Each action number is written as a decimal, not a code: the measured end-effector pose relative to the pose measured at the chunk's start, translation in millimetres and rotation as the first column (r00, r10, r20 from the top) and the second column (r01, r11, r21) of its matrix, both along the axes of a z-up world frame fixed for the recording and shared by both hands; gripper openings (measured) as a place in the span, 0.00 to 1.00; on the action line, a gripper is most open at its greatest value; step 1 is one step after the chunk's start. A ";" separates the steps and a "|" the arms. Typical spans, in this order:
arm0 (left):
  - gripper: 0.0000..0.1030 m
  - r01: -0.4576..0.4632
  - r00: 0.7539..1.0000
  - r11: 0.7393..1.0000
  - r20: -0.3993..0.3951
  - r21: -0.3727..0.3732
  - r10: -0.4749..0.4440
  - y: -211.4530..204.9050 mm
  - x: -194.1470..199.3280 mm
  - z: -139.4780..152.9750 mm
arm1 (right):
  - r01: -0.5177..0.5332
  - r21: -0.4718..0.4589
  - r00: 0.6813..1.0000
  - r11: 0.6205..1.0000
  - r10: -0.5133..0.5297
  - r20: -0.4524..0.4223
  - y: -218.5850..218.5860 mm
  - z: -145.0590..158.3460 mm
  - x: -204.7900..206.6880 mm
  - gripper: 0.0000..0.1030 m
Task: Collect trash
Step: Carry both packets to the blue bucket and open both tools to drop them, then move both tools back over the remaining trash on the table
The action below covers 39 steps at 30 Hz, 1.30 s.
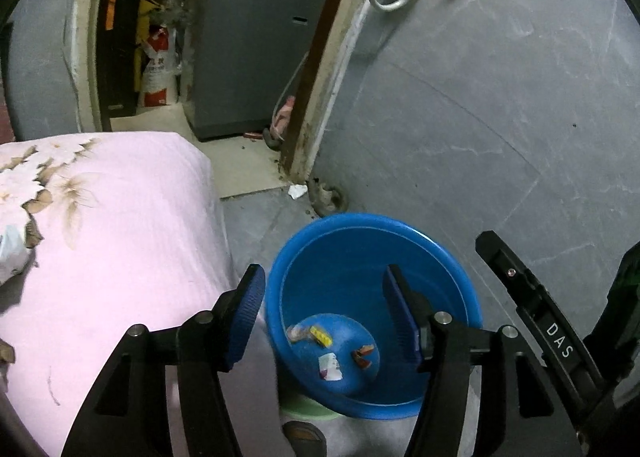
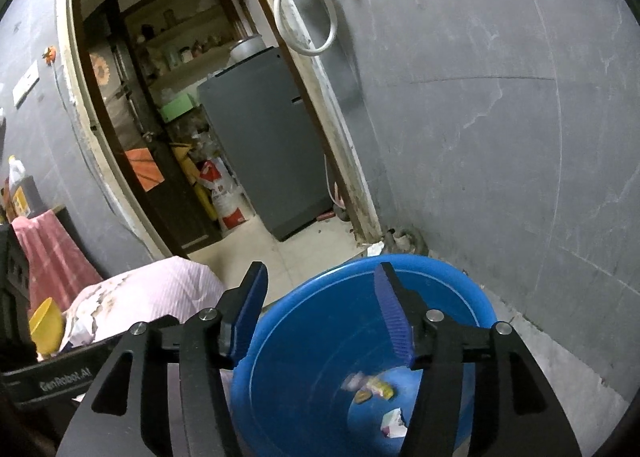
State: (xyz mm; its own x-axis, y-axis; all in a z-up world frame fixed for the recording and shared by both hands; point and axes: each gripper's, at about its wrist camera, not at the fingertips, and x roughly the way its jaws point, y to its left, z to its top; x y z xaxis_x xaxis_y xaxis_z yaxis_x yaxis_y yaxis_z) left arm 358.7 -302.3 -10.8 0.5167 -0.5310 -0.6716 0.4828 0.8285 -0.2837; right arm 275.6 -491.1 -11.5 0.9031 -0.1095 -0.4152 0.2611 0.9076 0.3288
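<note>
— Where was the trash?
— We saw the scraps (image 1: 332, 349) lying on the bottom of the blue basin (image 1: 448, 257), beside the pink bed (image 1: 128, 225).
— And our fingers?
— We kept the left gripper (image 1: 324, 293) and the right gripper (image 2: 320, 297) spread apart above the basin, both holding nothing.

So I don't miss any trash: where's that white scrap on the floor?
The white scrap lies at the foot of the door frame, beyond the blue basin.

I note the basin (image 1: 452, 281): glossy smooth blue plastic. Wrappers (image 1: 331, 366) inside look like paper or foil. Bedcover (image 1: 132, 217): matt pink cloth. Wall (image 1: 500, 97): rough, scuffed grey. My claw pads (image 1: 246, 317): ribbed blue.
</note>
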 end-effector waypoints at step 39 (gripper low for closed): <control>0.98 -0.647 0.577 0.749 0.551 -0.143 0.603 263.8 -143.5 77.9 | -0.291 -0.301 0.783 0.908 0.406 0.471 176.1 61.7 -40.2 1.00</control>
State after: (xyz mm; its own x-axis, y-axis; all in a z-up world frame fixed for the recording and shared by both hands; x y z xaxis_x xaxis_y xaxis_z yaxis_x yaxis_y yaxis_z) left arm 215.2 -38.5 67.1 0.9767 0.0977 -0.1913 -0.1157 0.9896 -0.0855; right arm 235.4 -315.0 50.2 0.9672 0.2268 0.1145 -0.2403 0.9629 0.1229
